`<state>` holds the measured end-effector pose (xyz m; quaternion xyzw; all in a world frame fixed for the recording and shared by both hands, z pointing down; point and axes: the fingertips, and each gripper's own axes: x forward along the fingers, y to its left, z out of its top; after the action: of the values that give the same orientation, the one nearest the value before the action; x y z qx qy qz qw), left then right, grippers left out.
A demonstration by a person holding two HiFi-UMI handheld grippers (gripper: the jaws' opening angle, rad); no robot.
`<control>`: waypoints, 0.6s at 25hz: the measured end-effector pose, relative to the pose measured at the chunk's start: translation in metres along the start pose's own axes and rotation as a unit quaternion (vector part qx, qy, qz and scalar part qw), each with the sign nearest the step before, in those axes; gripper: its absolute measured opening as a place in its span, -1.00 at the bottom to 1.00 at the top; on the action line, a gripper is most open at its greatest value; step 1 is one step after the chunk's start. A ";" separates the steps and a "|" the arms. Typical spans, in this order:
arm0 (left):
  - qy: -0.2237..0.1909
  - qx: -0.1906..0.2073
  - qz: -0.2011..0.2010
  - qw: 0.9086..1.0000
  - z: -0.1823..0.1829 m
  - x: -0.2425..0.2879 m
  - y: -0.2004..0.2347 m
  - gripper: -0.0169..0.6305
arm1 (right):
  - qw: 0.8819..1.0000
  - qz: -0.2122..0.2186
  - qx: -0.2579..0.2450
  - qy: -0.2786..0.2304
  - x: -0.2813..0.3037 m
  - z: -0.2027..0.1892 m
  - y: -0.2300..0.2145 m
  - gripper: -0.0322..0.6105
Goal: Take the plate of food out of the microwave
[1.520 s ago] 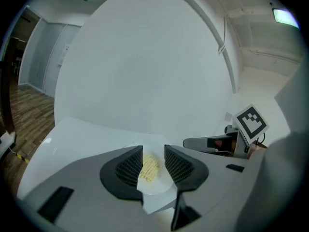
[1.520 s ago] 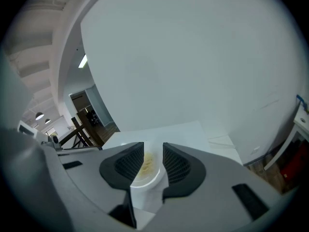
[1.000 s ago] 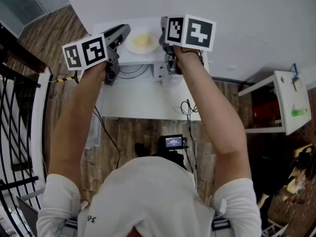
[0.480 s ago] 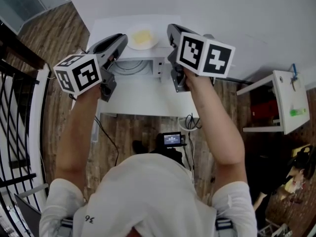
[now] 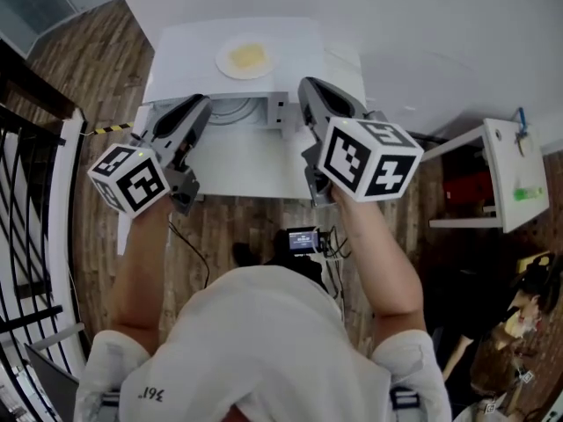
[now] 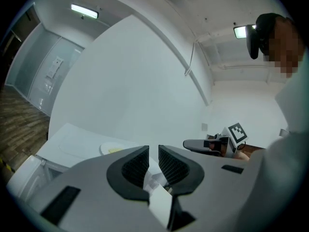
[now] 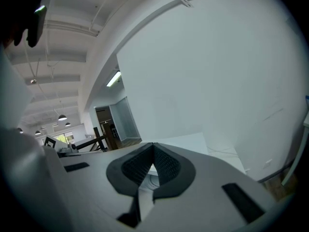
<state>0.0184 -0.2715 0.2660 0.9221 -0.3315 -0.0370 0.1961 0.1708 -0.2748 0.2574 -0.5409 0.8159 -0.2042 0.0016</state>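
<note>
The plate (image 5: 245,58) with its pale yellow food (image 5: 247,56) sits on the flat top of the white microwave (image 5: 310,46), towards the back left and well clear of both grippers. From where I stand it looks like a small, stiff, fairly light dish, probably breakable and slick at the rim. I would take it by the near edge, pinching rim and underside, and keep it level so the food does not slide off.

Below it the oven's opening (image 5: 236,110) faces the person, and a ring shows inside. A white ledge (image 5: 251,161) juts out in front; I cannot tell whether it is a door or a table.

The left gripper (image 6: 153,152) hangs out over that ledge, its jaws a narrow gap apart with nothing in them. The right gripper (image 7: 153,148) is beside it, jaws pressed together and empty. Nothing blocks the way to the plate.

Around them are a black railing (image 5: 31,236) on the left, a small white table (image 5: 501,183) on the right, and cables and a little screen (image 5: 304,238) on the wood floor (image 5: 97,51).
</note>
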 end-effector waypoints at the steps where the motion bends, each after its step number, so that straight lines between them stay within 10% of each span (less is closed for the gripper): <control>1: 0.000 -0.003 0.001 1.000 -0.006 -0.004 -0.002 -0.74 | 1.000 0.002 -0.004 0.000 -0.004 -0.006 0.001 -0.89; 15: 0.010 -0.035 0.019 0.999 -0.066 -0.043 -0.004 -0.74 | 1.000 -0.009 0.011 0.026 -0.039 -0.079 -0.012 -0.89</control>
<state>0.0005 -0.2195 0.3221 0.9086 -0.3456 -0.0354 0.2319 0.1799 -0.2187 0.3258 -0.5424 0.8087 -0.2270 -0.0152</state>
